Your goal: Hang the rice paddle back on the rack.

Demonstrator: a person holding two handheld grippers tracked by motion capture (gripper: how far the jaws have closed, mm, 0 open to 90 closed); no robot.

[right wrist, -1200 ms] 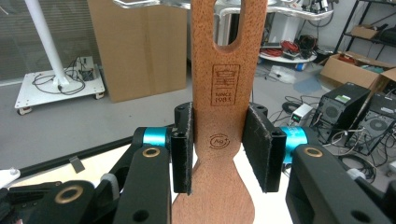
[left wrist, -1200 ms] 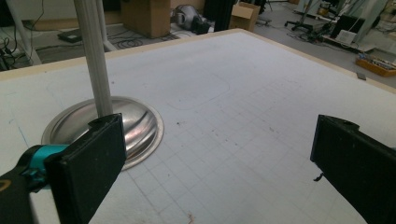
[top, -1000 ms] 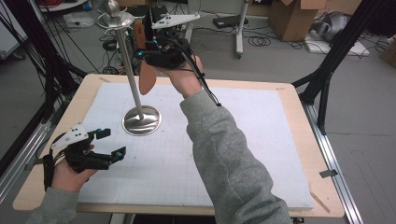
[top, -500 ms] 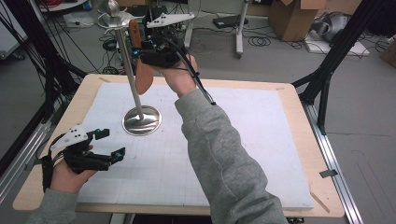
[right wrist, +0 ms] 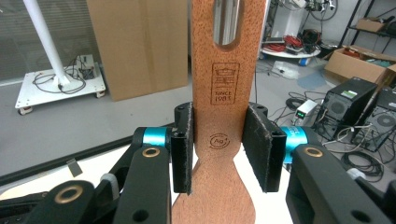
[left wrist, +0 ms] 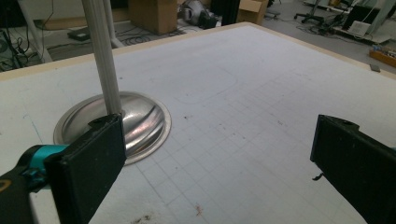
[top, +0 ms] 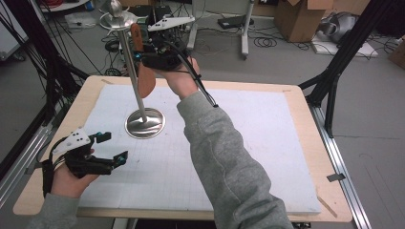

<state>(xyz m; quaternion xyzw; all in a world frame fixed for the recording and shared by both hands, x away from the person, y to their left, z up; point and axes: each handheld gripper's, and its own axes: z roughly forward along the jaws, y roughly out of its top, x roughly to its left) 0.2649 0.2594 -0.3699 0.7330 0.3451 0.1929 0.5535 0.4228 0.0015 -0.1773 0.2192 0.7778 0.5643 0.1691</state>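
Raised slightly, right gripper [right wrist: 219,151] clamps wooden spatula [right wrist: 223,116] beside stand pole [top: 131,71].

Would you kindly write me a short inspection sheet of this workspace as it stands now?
Surface: white gridded mat on a wooden table; faint specks, otherwise bare.
Job's things: metal stand with round base and upright pole; brown wooden spatula held up beside the pole, its handle slot showing the pole behind.
Clutter: nothing seen on the table.
Grippers: right gripper shut on the spatula's neck; left gripper open, holding nothing, low near the base.
Cables: a black cable trails along the right sleeve; loose cables on the floor beyond.
Surroundings: cardboard boxes, black frame struts, computer cases.
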